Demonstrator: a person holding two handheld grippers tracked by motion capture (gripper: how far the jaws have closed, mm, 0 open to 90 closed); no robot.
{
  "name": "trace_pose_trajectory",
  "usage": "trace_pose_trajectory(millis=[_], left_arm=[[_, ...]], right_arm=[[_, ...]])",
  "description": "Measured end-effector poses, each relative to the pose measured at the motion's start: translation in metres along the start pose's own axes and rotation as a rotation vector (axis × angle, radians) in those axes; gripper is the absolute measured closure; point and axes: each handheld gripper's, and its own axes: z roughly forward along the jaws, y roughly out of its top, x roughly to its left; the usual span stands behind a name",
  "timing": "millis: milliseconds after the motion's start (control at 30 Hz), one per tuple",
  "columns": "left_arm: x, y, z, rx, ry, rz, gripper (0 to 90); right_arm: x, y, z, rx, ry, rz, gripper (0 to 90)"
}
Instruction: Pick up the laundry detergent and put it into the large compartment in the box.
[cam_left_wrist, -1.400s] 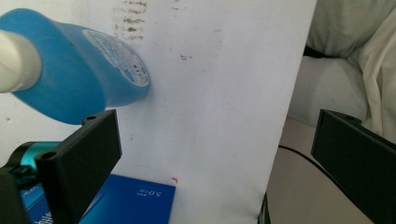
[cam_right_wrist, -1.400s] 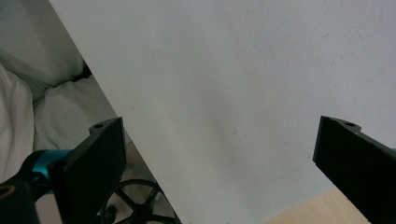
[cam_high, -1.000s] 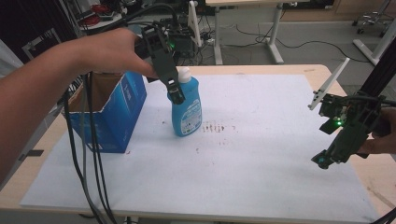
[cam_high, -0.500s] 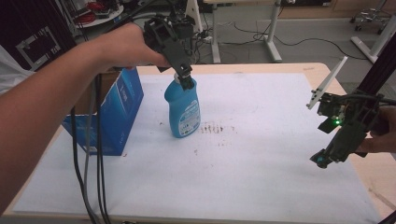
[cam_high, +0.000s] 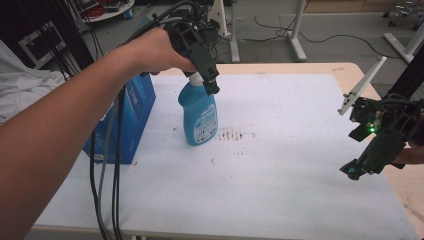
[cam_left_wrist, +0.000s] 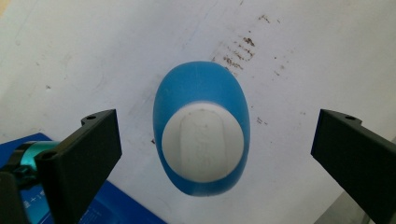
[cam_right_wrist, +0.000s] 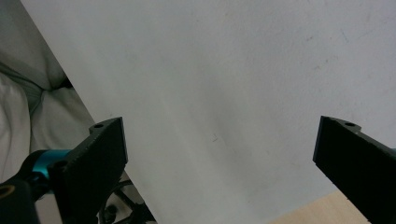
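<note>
A blue spray-type bottle (cam_high: 200, 116) with a white cap stands upright on the white sheet (cam_high: 280, 170). My left gripper (cam_high: 212, 84) hovers right over its top, pointing down. In the left gripper view the bottle (cam_left_wrist: 201, 98) and its white cap (cam_left_wrist: 203, 142) sit centred between the jaws, and the left gripper (cam_left_wrist: 217, 127) is open wide with neither jaw touching it. My right gripper (cam_high: 369, 150) hangs at the table's right edge, and in its own view the right gripper (cam_right_wrist: 219, 128) is open over bare white sheet.
A blue carton (cam_high: 131, 117) stands just left of the bottle. Brown stain marks (cam_high: 233, 135) lie on the sheet to the bottle's right. Cables trail from the left hand over the front edge. The wooden table edge (cam_high: 410, 185) shows beyond the sheet at right.
My left gripper has moved rightward and slightly up, from the bottle's neck to above its cap. The bottle stays put. The right gripper has barely moved.
</note>
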Motion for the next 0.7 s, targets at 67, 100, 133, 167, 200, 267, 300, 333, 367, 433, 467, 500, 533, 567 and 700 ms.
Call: trace_pose_trajectory(millis=[67,100,133,167,200,267,300,333,367,433,467,500,533,567,700], left_arm=[[0.003,0.000,0.004,0.005,0.004,0.001,1.7],[0.004,-0.001,0.005,0.004,0.002,0.002,1.7],[0.005,-0.001,0.007,0.002,-0.001,-0.004,1.6],[0.007,-0.002,0.009,0.005,-0.002,-0.007,1.7],[0.008,-0.002,0.010,0.007,-0.003,-0.007,1.7],[0.009,-0.003,0.014,0.003,-0.004,-0.022,1.7],[0.010,-0.004,0.015,0.004,-0.005,-0.023,1.7],[0.010,-0.004,0.017,0.002,-0.007,-0.024,1.7],[0.010,-0.005,0.018,-0.001,-0.008,-0.031,1.7],[0.010,-0.005,0.022,0.002,-0.008,-0.034,1.7],[0.010,-0.006,0.024,0.008,-0.011,-0.032,1.7],[0.009,-0.006,0.026,0.007,-0.008,-0.036,1.7],[0.010,-0.006,0.027,0.007,-0.007,-0.033,1.7],[0.009,-0.007,0.029,0.005,-0.008,-0.039,1.7],[0.009,-0.008,0.033,0.009,-0.009,-0.049,1.7]], right_arm=[[-0.001,-0.001,0.001,-0.001,-0.001,0.000,2.1],[-0.001,-0.001,0.001,-0.001,-0.001,0.001,2.1],[-0.001,-0.001,0.001,-0.003,0.000,-0.001,2.1],[-0.002,-0.002,0.001,-0.003,0.002,0.000,2.1],[-0.002,-0.003,0.001,-0.001,0.002,0.004,2.1],[-0.003,-0.003,0.002,-0.001,0.003,0.007,2.1],[-0.004,-0.003,0.002,0.001,0.005,0.011,2.1],[-0.004,-0.003,0.003,-0.001,0.003,0.009,2.1],[-0.005,-0.003,0.003,0.000,0.004,0.009,2.1],[-0.005,-0.003,0.003,0.000,0.006,0.008,2.1],[-0.005,-0.003,0.004,0.001,0.006,0.010,2.1],[-0.005,-0.002,0.004,0.003,0.008,0.010,2.1],[-0.006,-0.002,0.004,0.000,0.007,0.008,2.1],[-0.006,-0.003,0.005,-0.001,0.007,0.006,2.1],[-0.006,-0.004,0.006,0.001,0.010,0.011,2.1]])
